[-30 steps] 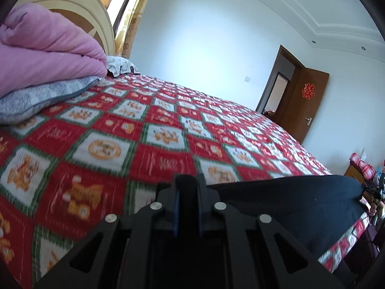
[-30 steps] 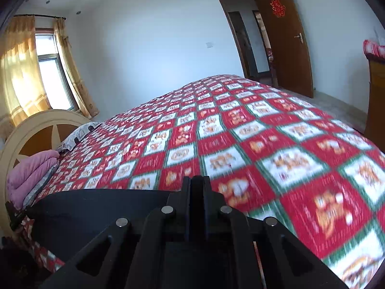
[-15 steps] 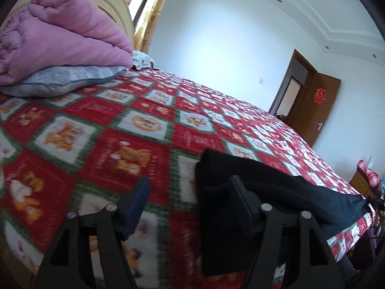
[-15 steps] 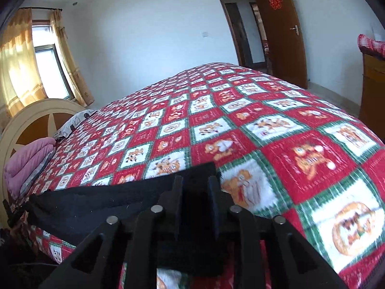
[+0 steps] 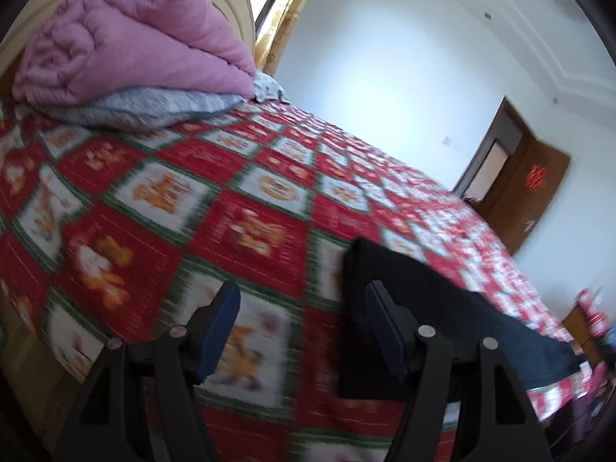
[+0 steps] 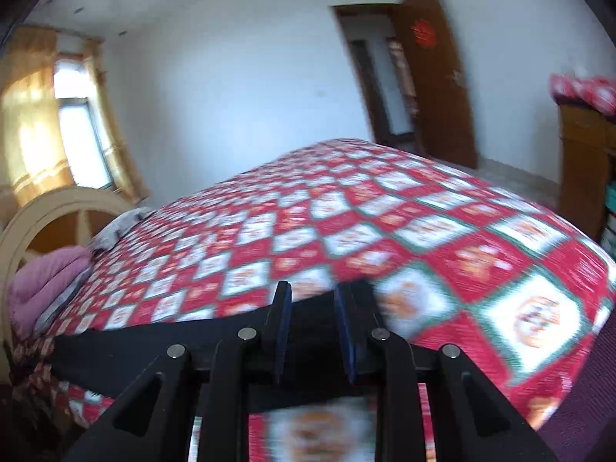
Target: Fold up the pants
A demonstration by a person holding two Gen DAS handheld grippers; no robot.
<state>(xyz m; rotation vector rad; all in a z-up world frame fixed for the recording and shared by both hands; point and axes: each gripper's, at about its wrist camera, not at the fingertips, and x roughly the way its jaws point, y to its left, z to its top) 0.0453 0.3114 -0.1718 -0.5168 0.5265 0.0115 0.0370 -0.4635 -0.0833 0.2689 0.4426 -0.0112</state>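
- Nearest, the left gripper (image 5: 302, 323) now stands wide apart and holds nothing; a second ago it was pinched on the cloth.
- The long black cloth pants (image 5: 442, 308) lie flat on the red-and-white checked bedspread (image 5: 238, 208), one end at its 3 o'clock.
- The right gripper (image 6: 310, 321) has parted a little too, its jaws straddling the other end without clamping.
- Both releases suggest a fold has just been laid down.
- Farther off at 10 o'clock, a rolled pink quilt (image 5: 127, 46) sits by the headboard.
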